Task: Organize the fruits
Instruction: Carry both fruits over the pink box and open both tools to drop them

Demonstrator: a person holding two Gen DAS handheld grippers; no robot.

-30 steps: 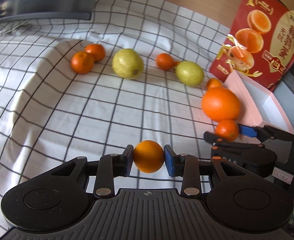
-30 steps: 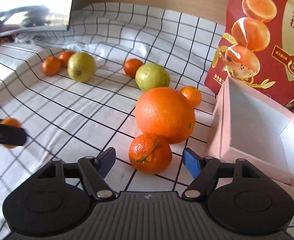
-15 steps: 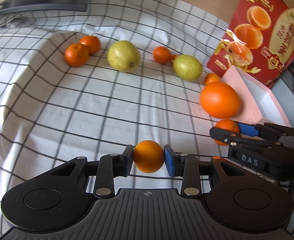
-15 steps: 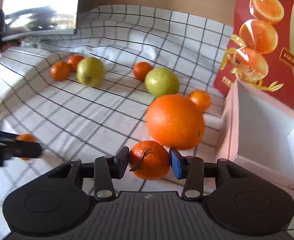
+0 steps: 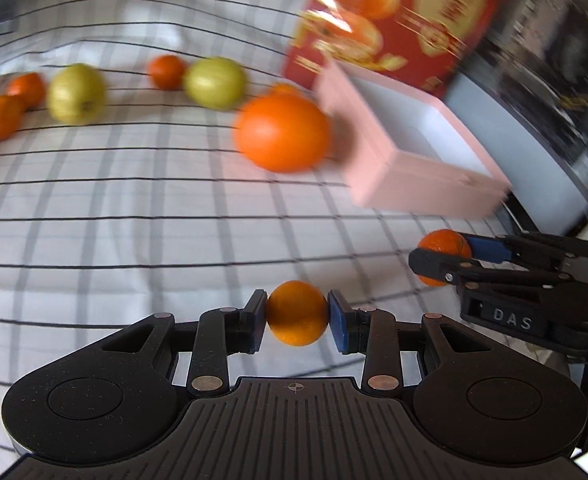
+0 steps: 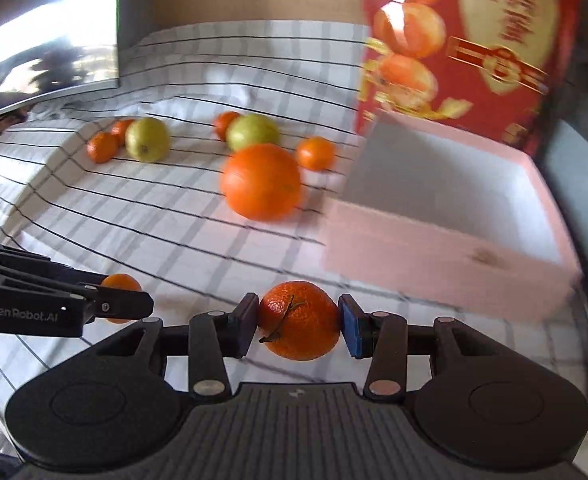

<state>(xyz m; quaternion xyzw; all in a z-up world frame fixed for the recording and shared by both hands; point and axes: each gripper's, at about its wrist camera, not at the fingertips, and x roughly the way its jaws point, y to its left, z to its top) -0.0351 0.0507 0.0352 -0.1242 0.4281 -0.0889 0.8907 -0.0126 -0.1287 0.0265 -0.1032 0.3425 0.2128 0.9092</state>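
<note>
Both tools have lifted off the checked cloth (image 5: 114,208) since half a second ago, and the pink box (image 6: 445,264) now sits nearer the middle of each view, blurred by the motion. Nearest the left camera, the left tool (image 5: 297,314) is clamped on a small smooth mandarin (image 5: 297,313), pinched between its dark pad and its blue pad and held clear of the cloth. Just to its right, the right tool (image 6: 298,322) grips a rougher tangerine (image 6: 298,320) with a bit of stem on its skin, also raised; in the left view the same fruit shows between that tool's black and blue fingers.

Beyond the tools the cloth is bare for a stretch. Next comes the big orange (image 6: 261,182), resting on the cloth just left of the box. The box is open at the top, white inside, with pale pink walls. A small mandarin (image 6: 315,153) lies behind the orange, near the box corner. Farther back a green pear (image 6: 252,132) lies touching another mandarin (image 6: 224,124). To the far left a second pear (image 6: 148,139) sits beside two more mandarins (image 6: 102,147). Behind the box stands a red carton (image 6: 473,48) printed with oranges.
</note>
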